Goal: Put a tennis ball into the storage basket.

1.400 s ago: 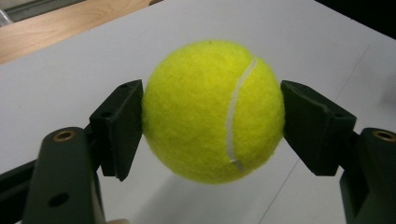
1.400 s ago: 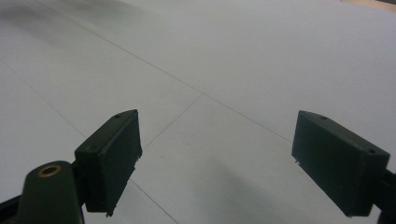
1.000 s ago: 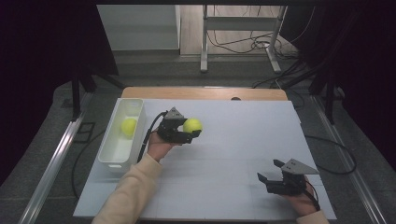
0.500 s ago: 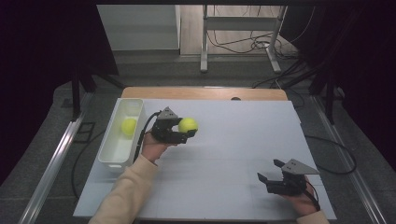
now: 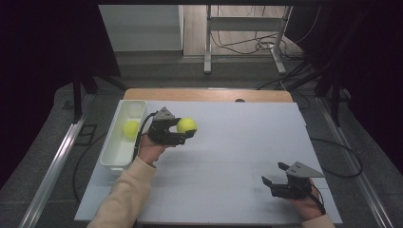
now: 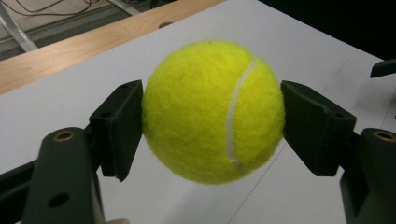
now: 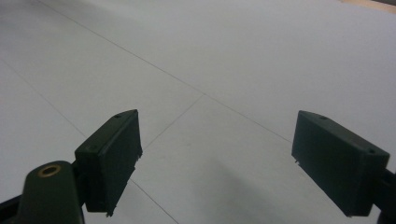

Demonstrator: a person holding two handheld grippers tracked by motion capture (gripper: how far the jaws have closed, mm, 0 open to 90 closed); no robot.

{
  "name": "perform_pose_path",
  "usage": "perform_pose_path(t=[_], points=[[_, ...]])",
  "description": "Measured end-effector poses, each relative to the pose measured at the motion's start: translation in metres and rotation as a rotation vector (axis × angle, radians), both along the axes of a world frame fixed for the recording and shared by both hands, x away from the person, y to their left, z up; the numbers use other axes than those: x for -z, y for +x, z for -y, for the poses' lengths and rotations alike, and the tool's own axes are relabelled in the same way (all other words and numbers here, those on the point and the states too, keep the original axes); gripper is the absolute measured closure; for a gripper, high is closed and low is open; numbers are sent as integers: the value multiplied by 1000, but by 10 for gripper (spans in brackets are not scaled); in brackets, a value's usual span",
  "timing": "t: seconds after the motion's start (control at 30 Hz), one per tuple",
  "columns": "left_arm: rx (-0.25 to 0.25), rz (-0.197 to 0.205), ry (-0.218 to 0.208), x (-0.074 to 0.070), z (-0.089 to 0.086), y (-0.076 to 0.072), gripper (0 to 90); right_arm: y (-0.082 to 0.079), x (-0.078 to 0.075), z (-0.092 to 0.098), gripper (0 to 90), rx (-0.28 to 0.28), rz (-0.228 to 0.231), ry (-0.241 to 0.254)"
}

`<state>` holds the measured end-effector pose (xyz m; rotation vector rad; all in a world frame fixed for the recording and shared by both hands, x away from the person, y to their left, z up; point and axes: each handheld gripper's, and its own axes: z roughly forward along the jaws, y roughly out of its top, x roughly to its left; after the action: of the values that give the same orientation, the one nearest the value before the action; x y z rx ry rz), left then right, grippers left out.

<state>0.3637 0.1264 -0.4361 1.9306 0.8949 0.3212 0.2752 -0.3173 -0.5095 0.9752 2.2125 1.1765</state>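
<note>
Tennis ball (image 5: 187,125) in the high view sits pinched in our left tool (image 5: 177,133), lifted above the tabletop (image 5: 237,156) just beside the white bin (image 5: 114,156), where a second ball (image 5: 130,128) already lies. Our right tool (image 5: 272,174) rests low at the near right, well apart. In the left gripper view both pads press the ball's sides. In the right gripper view the jaws stand wide with nothing between them. We judge this the carry step; next we need to bring the ball over the bin and let go.
</note>
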Motion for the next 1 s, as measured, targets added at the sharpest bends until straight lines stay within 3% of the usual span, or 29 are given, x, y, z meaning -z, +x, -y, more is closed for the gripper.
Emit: perform_pose_path(t=[1.0], points=[[-72, 13, -54, -17, -36, -5, 261, 0, 0, 0, 166, 2, 0, -7]])
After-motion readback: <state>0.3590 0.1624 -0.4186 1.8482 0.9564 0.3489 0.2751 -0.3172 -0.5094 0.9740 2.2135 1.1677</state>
